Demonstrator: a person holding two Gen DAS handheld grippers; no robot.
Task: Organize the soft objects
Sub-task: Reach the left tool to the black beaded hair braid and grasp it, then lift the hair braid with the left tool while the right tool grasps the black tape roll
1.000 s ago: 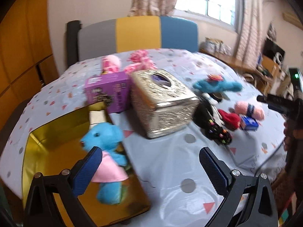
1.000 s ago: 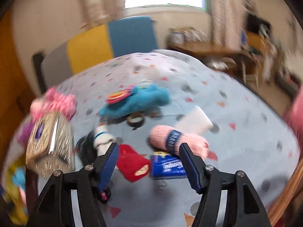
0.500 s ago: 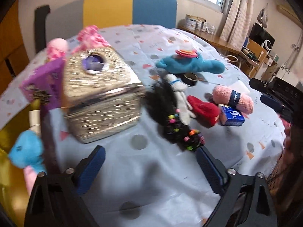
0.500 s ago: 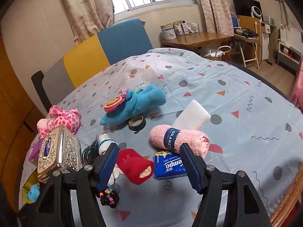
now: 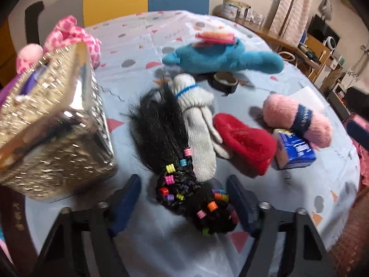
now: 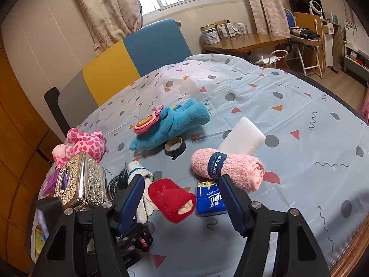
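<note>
Left gripper [image 5: 183, 195] stands wide open and empty, its fingers straddling the beaded end of the black hairpiece [image 5: 175, 161] directly between them; right gripper [image 6: 182, 199], likewise open and empty, hovers just short of the red plush [image 6: 171, 199]. Judged sound practice: lower the left fully, close on the beaded bulk, not loose strands, leaving the white glove [image 5: 199, 124] just beyond undisturbed.

Silver embossed tissue box [image 6: 81, 182] on worktop [image 6: 265, 97], purple box [image 6: 49, 181] just beside it. Black tape roll [image 6: 175, 146], white sponge block [image 6: 242, 136], blue tissue pack [image 6: 211, 199]. Tricolor chair [image 6: 120, 69] behind.
</note>
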